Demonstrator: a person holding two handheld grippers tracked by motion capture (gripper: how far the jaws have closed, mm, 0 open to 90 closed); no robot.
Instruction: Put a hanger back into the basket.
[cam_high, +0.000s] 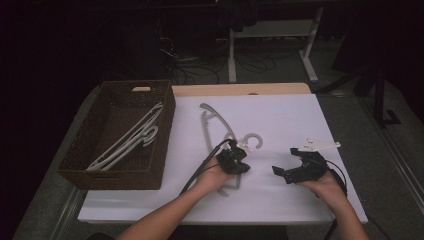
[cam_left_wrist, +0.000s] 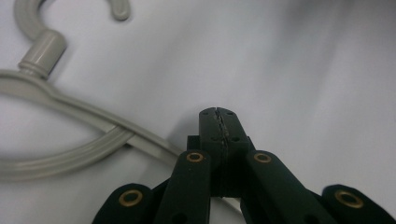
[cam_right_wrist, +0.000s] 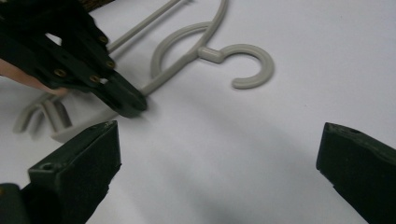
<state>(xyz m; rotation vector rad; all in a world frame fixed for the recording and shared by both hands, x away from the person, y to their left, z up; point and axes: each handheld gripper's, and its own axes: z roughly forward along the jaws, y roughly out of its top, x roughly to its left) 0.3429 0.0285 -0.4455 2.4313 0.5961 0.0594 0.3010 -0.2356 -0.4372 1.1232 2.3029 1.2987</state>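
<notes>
Two grippers worked over the white table (cam_high: 280, 195), one in each of the person's hands. The left gripper (cam_high: 235, 161) sat near the middle of the table, its jaws pressed together with nothing between them; the left gripper view showed the two black pads meeting along a thin seam. Its tips lay just beside the arm of the grey hanger (cam_high: 216, 131), at the hanger's near end, and in the right gripper view they looked to be touching the table next to that arm, though the angle made contact hard to confirm. The hanger lay flat on the white surface, its long body running from far to near and its hook (cam_high: 254, 140) curling open on the right side, just beyond the left gripper. The right gripper (cam_high: 295, 164) rested to the right, well apart from the hanger, with its jaws spread wide and empty; in its own view the two black pads stood at opposite edges with bare table between them. A dark woven basket (cam_high: 165, 130) stood at the left of the table, holding several more pale hangers (cam_high: 131, 140) laid in a bundle. A small white piece (cam_high: 320, 145) lay on the table just beyond the right gripper, too dim to make out.
</notes>
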